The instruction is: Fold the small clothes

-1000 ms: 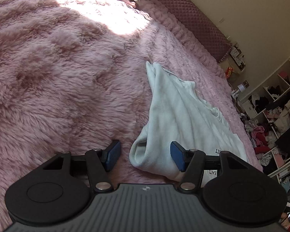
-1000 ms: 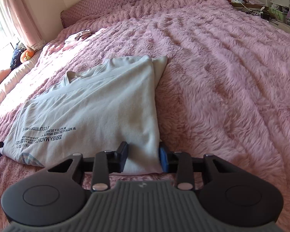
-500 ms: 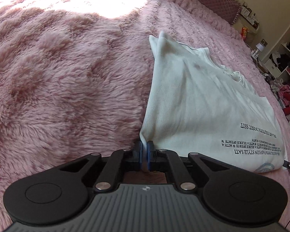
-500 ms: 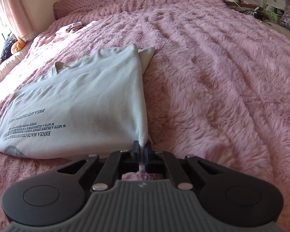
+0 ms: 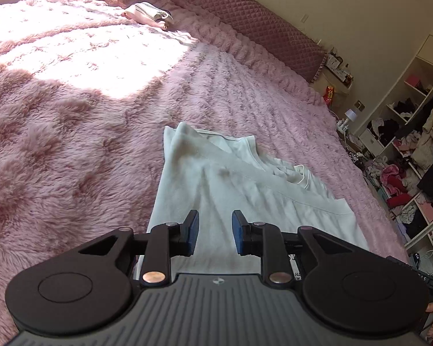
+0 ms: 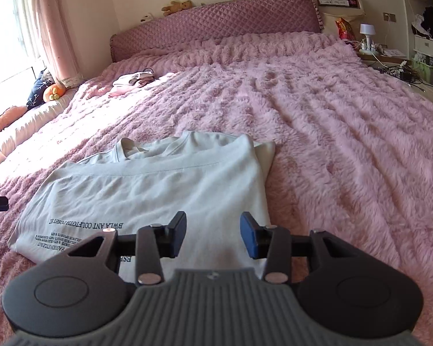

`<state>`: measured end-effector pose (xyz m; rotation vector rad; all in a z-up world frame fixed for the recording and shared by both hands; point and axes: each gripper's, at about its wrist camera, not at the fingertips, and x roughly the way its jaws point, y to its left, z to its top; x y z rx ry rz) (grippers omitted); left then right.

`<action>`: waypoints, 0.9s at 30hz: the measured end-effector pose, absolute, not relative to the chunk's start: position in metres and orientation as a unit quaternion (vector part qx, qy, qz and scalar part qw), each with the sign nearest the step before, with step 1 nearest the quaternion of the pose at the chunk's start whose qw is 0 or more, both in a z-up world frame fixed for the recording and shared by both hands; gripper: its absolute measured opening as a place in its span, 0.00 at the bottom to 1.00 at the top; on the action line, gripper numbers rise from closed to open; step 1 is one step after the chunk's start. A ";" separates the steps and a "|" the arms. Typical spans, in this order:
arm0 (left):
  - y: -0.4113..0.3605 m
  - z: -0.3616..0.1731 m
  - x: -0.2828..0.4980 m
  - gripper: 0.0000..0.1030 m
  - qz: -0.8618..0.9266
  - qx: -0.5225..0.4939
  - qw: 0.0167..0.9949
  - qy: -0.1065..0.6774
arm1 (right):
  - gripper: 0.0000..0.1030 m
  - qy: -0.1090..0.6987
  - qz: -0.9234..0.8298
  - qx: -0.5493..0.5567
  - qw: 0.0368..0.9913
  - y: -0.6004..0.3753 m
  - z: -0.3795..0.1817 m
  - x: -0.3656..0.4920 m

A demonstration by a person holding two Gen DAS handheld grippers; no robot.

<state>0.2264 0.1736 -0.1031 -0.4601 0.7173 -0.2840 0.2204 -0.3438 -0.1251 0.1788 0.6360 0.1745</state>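
A wide bed point(image 6: 317, 121) covered with a shaggy pink blanket point(image 5: 72, 150) carries everything. A pale folded T-shirt point(image 6: 164, 184) lies flat on the blanket at the near side, its printed black lettering toward the near edge and its neckline toward the quilted purple headboard point(image 6: 216, 20). Well apart from it, near the headboard, a small pile of folded light clothes point(image 6: 132, 82) rests in sunlight.

My left gripper point(image 5: 215, 232) hangs above the near end of the pale folded shirt point(image 5: 225, 190), jaws opening with nothing pinched between them. Pink fluffy blanket point(image 5: 72, 144) spreads left and beyond.
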 end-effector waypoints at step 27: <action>0.121 -0.131 0.247 0.59 -0.095 -0.158 0.895 0.406 | 0.43 0.335 0.080 0.006 0.939 -0.266 -0.132 0.321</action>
